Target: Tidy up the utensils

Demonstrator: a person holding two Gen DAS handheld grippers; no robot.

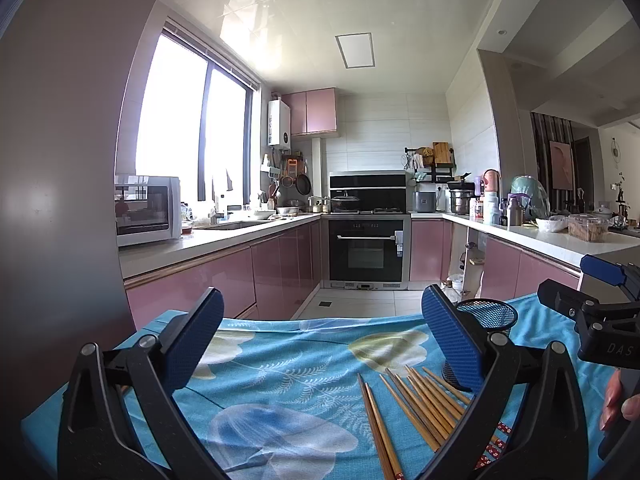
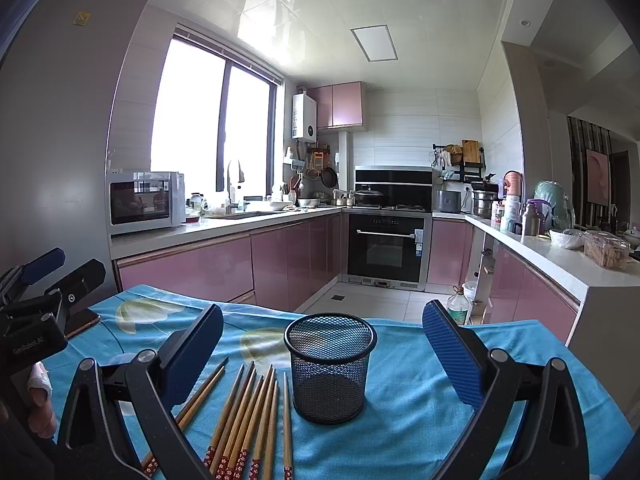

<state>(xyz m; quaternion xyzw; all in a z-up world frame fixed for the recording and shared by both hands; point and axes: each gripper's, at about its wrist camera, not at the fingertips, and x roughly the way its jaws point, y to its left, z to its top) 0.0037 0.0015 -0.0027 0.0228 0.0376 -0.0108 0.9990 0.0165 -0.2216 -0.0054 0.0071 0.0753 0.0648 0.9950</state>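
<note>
Hand-held grippers (image 2: 322,354) agape over chopsticks (image 2: 248,420), cup (image 2: 330,368).

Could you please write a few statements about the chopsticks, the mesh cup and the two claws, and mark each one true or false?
1. The mesh cup stands upright on the blue cloth. True.
2. Several chopsticks already stand inside the cup. False: the cup looks empty; they lie flat on the cloth beside it.
3. The right claw is open and holds nothing. True.
4. The left claw is shut on a chopstick. False: it is open and empty.
5. The chopsticks have red patterned ends. True.
</note>
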